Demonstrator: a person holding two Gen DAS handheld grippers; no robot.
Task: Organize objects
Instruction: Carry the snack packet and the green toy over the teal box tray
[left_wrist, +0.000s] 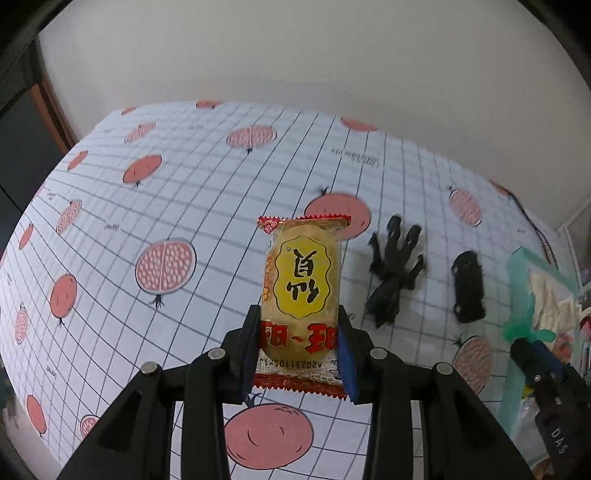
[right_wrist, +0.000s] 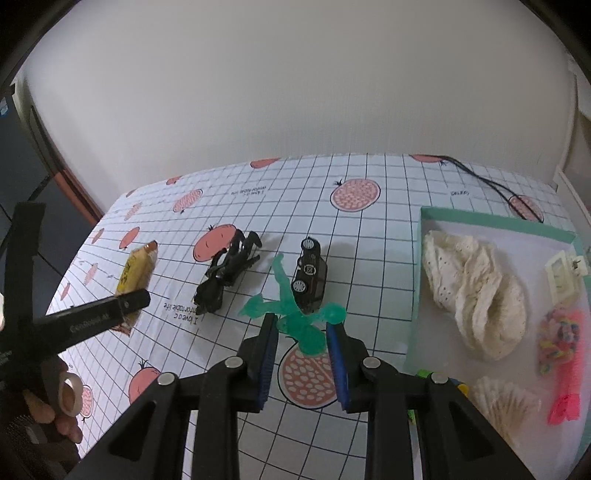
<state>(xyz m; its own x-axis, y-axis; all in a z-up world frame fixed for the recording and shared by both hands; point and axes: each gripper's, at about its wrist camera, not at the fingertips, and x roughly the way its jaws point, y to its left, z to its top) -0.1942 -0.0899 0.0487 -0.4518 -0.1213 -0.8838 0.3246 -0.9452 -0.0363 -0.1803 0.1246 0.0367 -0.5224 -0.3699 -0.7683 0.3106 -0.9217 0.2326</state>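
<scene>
My left gripper (left_wrist: 299, 317) is shut on a yellow and red snack packet (left_wrist: 301, 280), held upright above the pomegranate-print tablecloth (left_wrist: 184, 177). The right wrist view shows the same packet (right_wrist: 136, 266) at far left. My right gripper (right_wrist: 301, 325) is shut on a translucent green toy figure (right_wrist: 291, 310), whose limbs stick out past the fingertips. Just beyond the figure, a black toy car (right_wrist: 310, 273) and a black many-legged toy creature (right_wrist: 225, 277) lie on the cloth. In the left wrist view the creature (left_wrist: 395, 269) and car (left_wrist: 468, 288) lie to the right of the packet.
A teal-rimmed tray (right_wrist: 495, 218) at the right holds a white lace cloth (right_wrist: 472, 288), a pink item (right_wrist: 565, 362), a shell (right_wrist: 502, 402) and a small cream frame (right_wrist: 561, 277). A black cable (right_wrist: 491, 184) trails at the back right. A hand (right_wrist: 55, 410) shows at lower left.
</scene>
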